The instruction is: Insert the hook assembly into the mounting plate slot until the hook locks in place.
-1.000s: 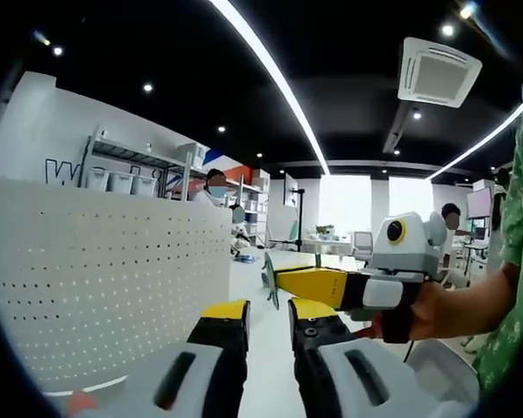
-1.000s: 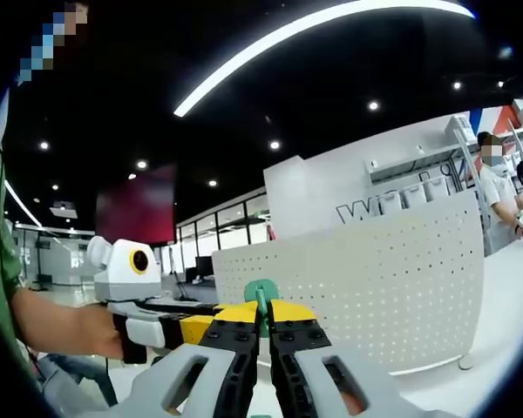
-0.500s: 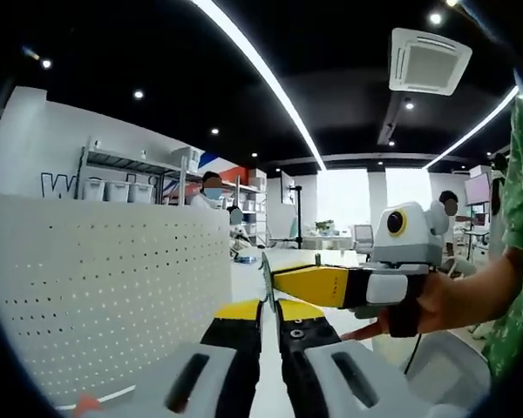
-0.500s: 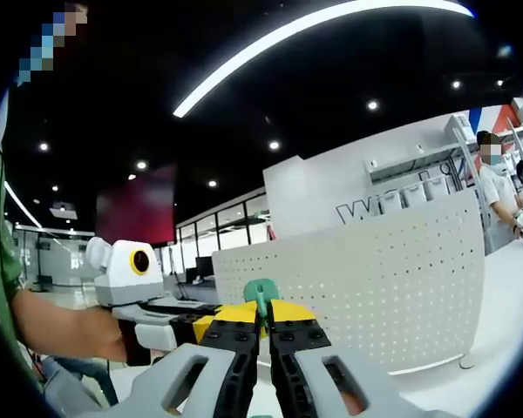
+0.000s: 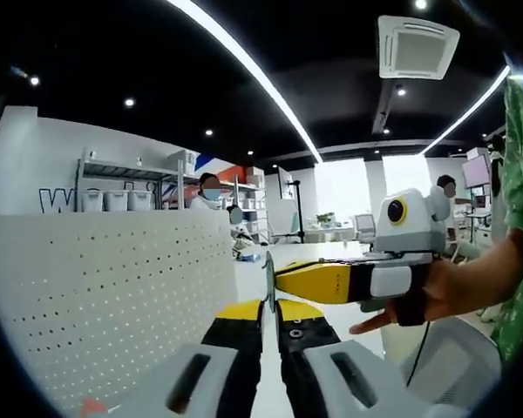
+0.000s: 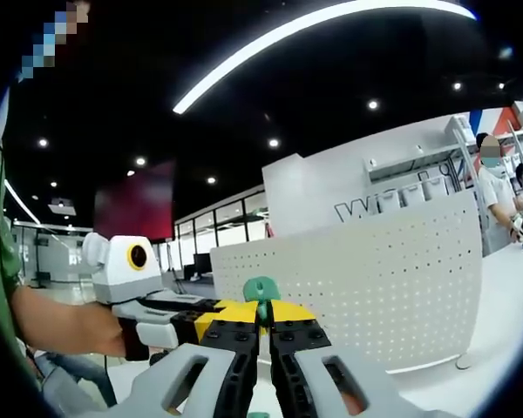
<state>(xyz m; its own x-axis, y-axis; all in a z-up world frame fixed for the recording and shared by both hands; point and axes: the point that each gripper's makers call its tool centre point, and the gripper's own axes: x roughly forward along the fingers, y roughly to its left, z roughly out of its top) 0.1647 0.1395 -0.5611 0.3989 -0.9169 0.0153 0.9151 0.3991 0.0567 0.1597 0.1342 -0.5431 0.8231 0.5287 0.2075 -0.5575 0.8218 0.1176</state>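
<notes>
**Hook in the right tongs, perforated plate ahead**

In the right gripper view, the right tongs [image 6: 262, 324] are clamped on the green hook assembly [image 6: 261, 291], which stands upright between the tips. The left tongs [image 5: 268, 312] have their tips drawn together with nothing visible between them. Beyond both stands the white perforated mounting plate [image 6: 375, 283], upright on the table [image 6: 506, 287], well apart from the hook and slightly right of it.

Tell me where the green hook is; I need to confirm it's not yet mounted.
The green hook is pinched in the right gripper, short of the white perforated mounting plate behind it; in the left gripper view it's edge-on.
</notes>
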